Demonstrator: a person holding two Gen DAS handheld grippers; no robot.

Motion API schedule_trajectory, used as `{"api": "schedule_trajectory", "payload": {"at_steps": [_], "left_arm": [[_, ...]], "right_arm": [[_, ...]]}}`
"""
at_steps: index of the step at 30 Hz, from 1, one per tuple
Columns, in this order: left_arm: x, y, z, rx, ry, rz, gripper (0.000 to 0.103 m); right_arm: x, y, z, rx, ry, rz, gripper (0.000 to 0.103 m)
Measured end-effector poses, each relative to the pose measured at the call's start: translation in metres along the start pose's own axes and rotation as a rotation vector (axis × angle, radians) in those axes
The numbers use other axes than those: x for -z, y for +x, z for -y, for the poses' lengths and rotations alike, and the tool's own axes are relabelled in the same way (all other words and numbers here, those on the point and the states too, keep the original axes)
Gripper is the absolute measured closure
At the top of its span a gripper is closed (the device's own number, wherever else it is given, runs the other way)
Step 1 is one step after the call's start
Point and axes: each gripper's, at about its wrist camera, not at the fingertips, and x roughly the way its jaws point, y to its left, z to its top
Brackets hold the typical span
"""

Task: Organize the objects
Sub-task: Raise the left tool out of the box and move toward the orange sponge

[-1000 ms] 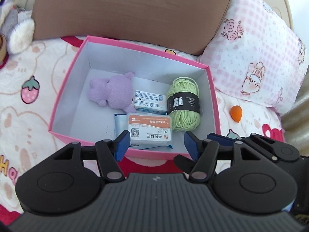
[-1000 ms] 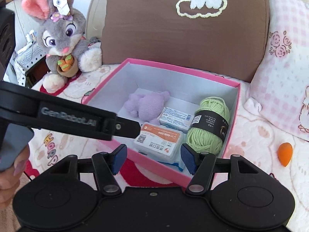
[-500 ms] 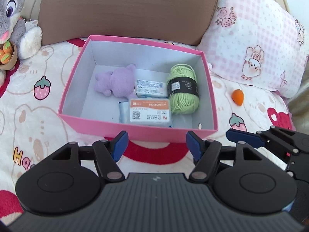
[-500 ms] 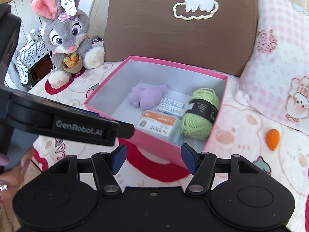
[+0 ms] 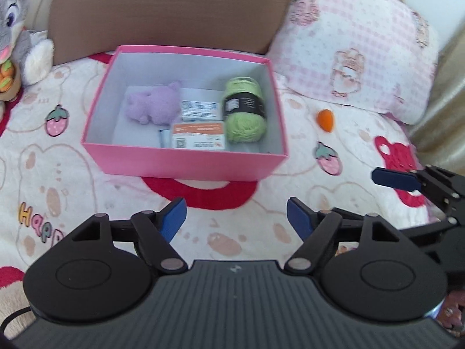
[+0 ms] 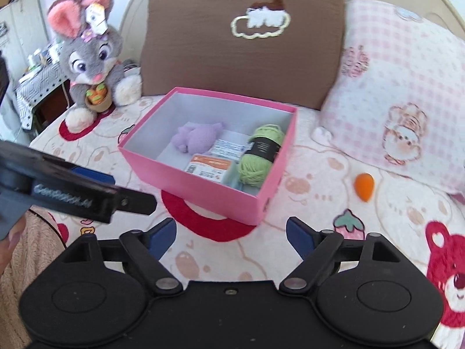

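A pink box (image 5: 186,161) (image 6: 203,187) sits on the bed. Inside lie a purple plush (image 5: 154,106) (image 6: 196,139), a green yarn ball (image 5: 244,110) (image 6: 260,152), an orange-labelled packet (image 5: 199,138) (image 6: 209,168) and a white-and-blue packet (image 5: 199,107) (image 6: 228,148). An orange sponge (image 5: 326,119) (image 6: 364,184) lies on the bedspread to the right of the box. My left gripper (image 5: 236,218) hovers in front of the box, its jaws opening with nothing between them. My right gripper (image 6: 231,235) hangs before the box's near corner, jaws also opening and empty.
A brown cushion (image 6: 241,43) and a pink checked pillow (image 6: 401,110) stand behind the box. A grey rabbit toy (image 6: 90,64) sits at the back left. The bedspread (image 5: 58,174) has a cartoon print. A person's hand (image 6: 11,232) holds the left gripper's handle.
Both grippers have drawn back from the box and risen, so the box looks smaller and farther. Both pairs of jaws have spread wider. The objects in the box lie as before.
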Motion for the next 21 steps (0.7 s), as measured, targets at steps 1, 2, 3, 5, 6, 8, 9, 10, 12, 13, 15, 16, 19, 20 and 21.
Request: {"api": "schedule_trajectory", "payload": {"at_steps": [1, 2, 3, 5, 6, 8, 9, 10, 12, 13, 15, 16, 19, 20, 21], "left_arm": [[0.002, -0.002, 0.005, 0.017, 0.022, 0.003, 0.027], [0.003, -0.005, 0.01, 0.028, 0.042, 0.009, 0.027], [0.005, -0.008, 0.016, 0.034, 0.059, 0.015, 0.027], [0.008, -0.01, 0.026, 0.046, 0.085, 0.019, 0.027], [0.009, -0.011, 0.03, 0.056, 0.089, 0.02, 0.026], [0.009, -0.01, 0.039, 0.076, 0.095, 0.016, 0.024], [0.008, -0.009, 0.044, 0.085, 0.099, 0.013, 0.023], [0.008, -0.007, 0.049, 0.09, 0.102, 0.011, 0.022], [0.007, -0.002, 0.058, 0.105, 0.124, 0.007, 0.015], [0.006, 0.001, 0.061, 0.11, 0.13, 0.005, 0.013], [0.004, 0.006, 0.063, 0.113, 0.119, -0.007, 0.012], [0.003, 0.008, 0.065, 0.112, 0.121, -0.011, 0.011], [0.0, 0.012, 0.073, 0.104, 0.133, -0.014, 0.008], [-0.001, 0.013, 0.076, 0.106, 0.136, -0.013, 0.008], [-0.003, 0.014, 0.078, 0.111, 0.135, -0.009, 0.007]], "right_arm": [[0.002, -0.002, 0.003, -0.01, 0.005, -0.008, 0.015], [0.005, -0.004, 0.005, -0.018, 0.005, -0.015, 0.014], [0.008, -0.007, 0.007, -0.016, 0.005, -0.015, 0.014], [0.013, -0.012, 0.011, 0.004, -0.002, -0.008, 0.013], [0.016, -0.014, 0.014, 0.013, -0.003, -0.001, 0.013], [0.021, -0.019, 0.022, 0.027, 0.002, 0.019, 0.013], [0.023, -0.022, 0.027, 0.032, 0.009, 0.03, 0.013], [0.024, -0.024, 0.032, 0.034, 0.013, 0.04, 0.013], [0.027, -0.028, 0.041, 0.04, 0.024, 0.059, 0.013], [0.028, -0.03, 0.045, 0.037, 0.038, 0.069, 0.013], [0.03, -0.034, 0.053, 0.029, 0.052, 0.074, 0.013], [0.03, -0.036, 0.054, 0.031, 0.052, 0.081, 0.013], [0.032, -0.038, 0.058, 0.06, 0.036, 0.097, 0.013], [0.032, -0.038, 0.06, 0.069, 0.037, 0.104, 0.013], [0.031, -0.039, 0.062, 0.077, 0.039, 0.116, 0.014]]}}
